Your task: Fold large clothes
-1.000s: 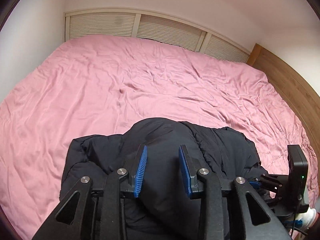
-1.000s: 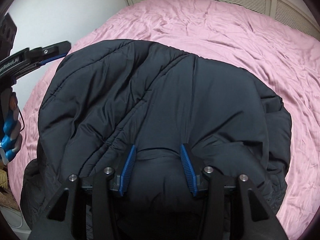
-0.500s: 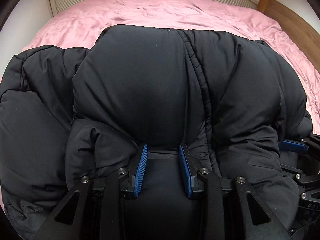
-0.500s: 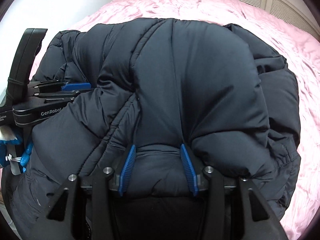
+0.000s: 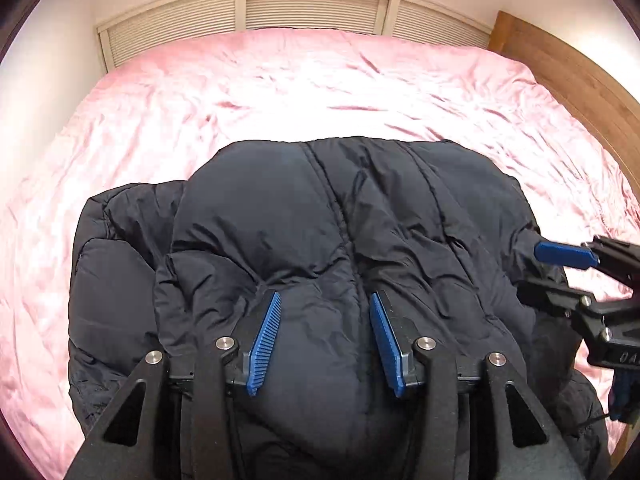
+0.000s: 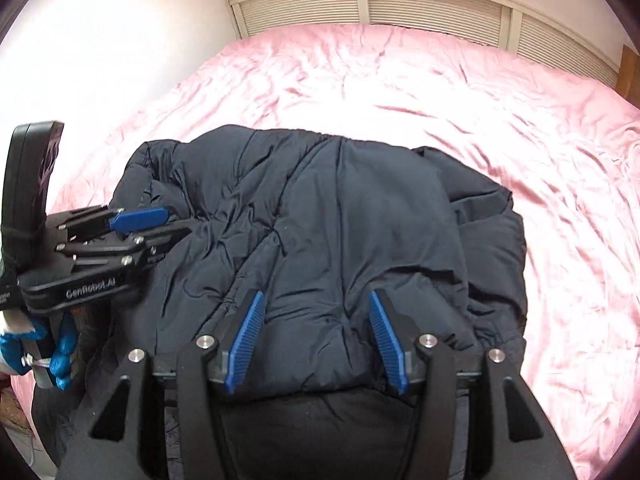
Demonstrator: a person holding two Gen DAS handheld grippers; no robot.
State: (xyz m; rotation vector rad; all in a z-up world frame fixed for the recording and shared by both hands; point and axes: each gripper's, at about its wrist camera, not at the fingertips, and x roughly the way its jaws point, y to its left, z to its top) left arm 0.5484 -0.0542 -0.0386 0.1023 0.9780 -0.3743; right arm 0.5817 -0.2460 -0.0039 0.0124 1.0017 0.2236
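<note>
At the bed's point(image 5: 280, 92) near edge, black puffer jacket point(image 5: 340, 232) bunched, left gripper point(image 5: 325, 336) and right gripper point(image 6: 316, 332) jaws just opening, padding still between both.

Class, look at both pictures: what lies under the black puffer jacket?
The black puffer jacket lies on a pink bedspread, which shows on all its far sides. Whatever is directly beneath the jacket's bulk is covered and cannot be seen.

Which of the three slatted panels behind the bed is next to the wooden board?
The rightmost panel in the left wrist view; it ends at the wooden board, while the others sit nearer the white wall.
</note>
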